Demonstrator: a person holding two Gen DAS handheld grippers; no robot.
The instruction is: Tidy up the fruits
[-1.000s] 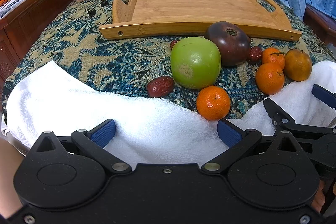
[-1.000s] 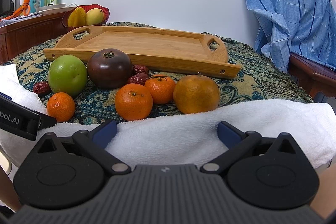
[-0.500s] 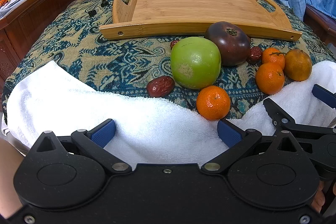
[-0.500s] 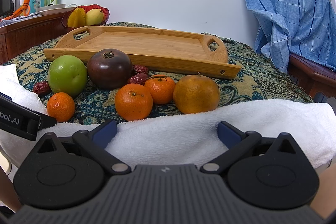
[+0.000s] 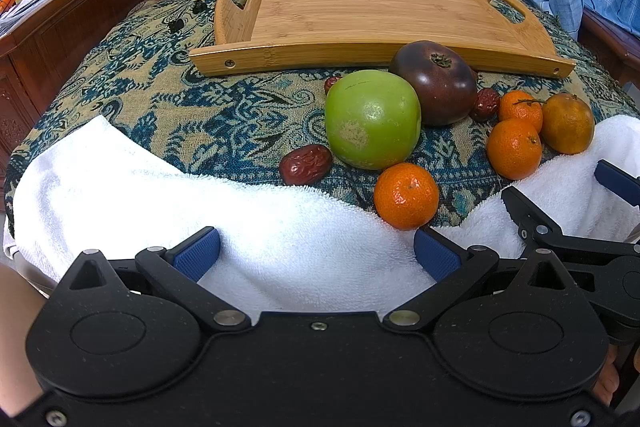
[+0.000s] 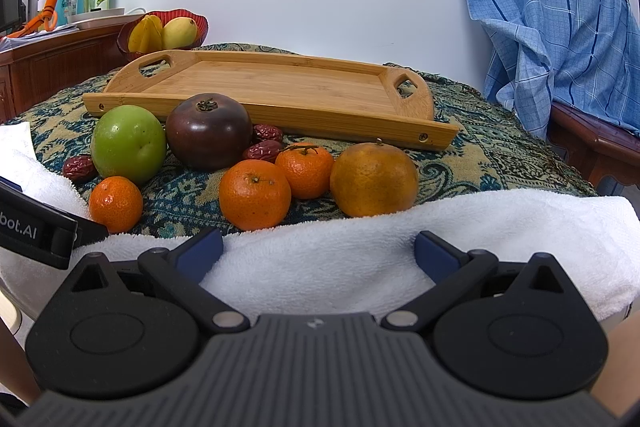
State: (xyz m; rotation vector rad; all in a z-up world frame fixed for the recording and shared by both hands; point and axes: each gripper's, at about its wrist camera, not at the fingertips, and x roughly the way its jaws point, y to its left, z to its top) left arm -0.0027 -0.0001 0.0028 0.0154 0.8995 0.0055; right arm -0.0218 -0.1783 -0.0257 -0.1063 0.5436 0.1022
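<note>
Both hand-held grippers, left (image 5: 316,253) and right (image 6: 318,251), rest wide and empty over the white terry towel (image 5: 140,183). Loose fruit lies near the empty bamboo tray (image 5: 360,3). The round green apple (image 5: 372,119) seems firm, smooth, fairly heavy; grip across its widest part.

Patterned-cloth table (image 5: 120,95) with wooden tray (image 5: 360,7), loose fruits (image 5: 372,119), white towel (image 5: 140,187).

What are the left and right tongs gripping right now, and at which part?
Nothing is held. The left tongs and right tongs both stand open over the white terry towel, and every fruit lies loose on the patterned cloth.
</note>
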